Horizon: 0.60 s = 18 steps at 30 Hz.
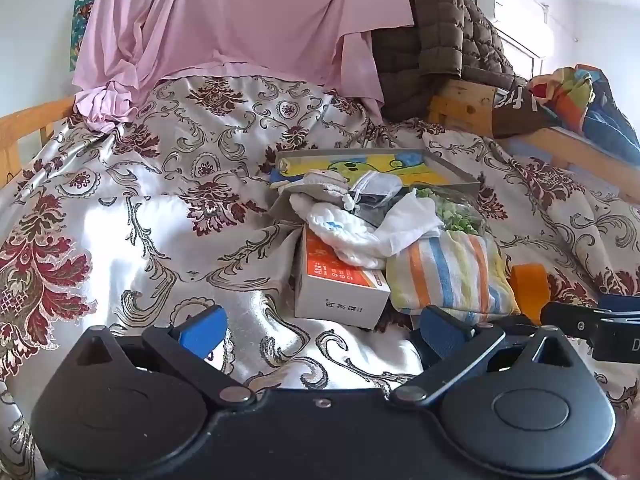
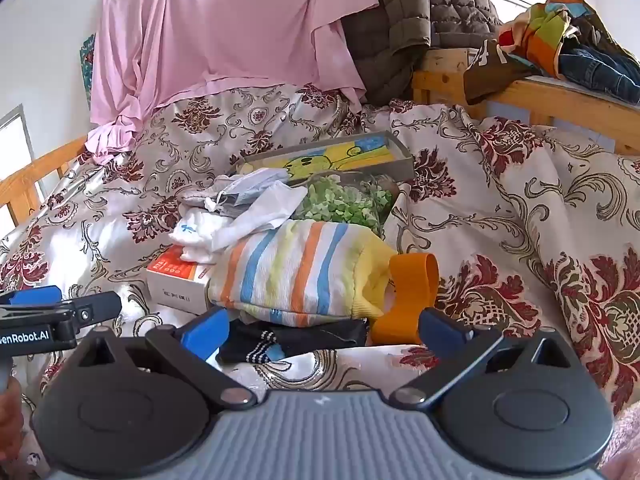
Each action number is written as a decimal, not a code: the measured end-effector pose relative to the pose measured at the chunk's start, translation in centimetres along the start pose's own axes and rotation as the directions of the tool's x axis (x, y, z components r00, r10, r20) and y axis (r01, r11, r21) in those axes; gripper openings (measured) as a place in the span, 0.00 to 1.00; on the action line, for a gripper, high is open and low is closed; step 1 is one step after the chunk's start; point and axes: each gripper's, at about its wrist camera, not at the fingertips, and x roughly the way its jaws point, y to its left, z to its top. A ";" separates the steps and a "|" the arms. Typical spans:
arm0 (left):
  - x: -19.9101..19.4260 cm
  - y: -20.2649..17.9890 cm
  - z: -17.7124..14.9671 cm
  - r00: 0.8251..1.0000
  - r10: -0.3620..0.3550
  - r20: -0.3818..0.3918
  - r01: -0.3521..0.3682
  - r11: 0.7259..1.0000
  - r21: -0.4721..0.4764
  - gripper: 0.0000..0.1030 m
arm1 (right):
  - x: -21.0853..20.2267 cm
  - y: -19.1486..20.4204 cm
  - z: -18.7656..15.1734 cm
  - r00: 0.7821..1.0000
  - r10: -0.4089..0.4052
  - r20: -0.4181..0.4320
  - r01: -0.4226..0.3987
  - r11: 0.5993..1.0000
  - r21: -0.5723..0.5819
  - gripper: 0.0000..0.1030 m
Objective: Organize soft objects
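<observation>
A heap of soft things lies on the floral bedspread (image 1: 168,184). It holds a striped towel (image 1: 448,272) (image 2: 296,268), white cloths (image 1: 352,232) (image 2: 224,224), a grey cloth pouch (image 1: 324,186), a dark sock with white stripes (image 2: 272,344) and an orange strap (image 2: 404,300) (image 1: 530,288). My left gripper (image 1: 324,328) is open just short of a white and orange box (image 1: 340,284), with nothing between its fingers. My right gripper (image 2: 324,332) is open too, and the dark sock lies between its blue fingers (image 2: 208,330) without being pinched.
A grey tray with a yellow cartoon picture (image 1: 452,168) (image 2: 332,156) lies behind the heap, beside a bag of green leaves (image 2: 344,200). A pink sheet (image 1: 224,28) and a brown quilted jacket (image 1: 436,40) hang at the back. Wooden bed rails (image 2: 560,100) carry colourful clothes.
</observation>
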 end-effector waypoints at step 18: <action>0.0 -0.2 -0.1 1.000 0.003 0.003 -0.003 1.000 -0.001 0.99 | 0.0 0.0 0.0 1.000 0.000 -0.001 0.000 1.000 0.001 1.00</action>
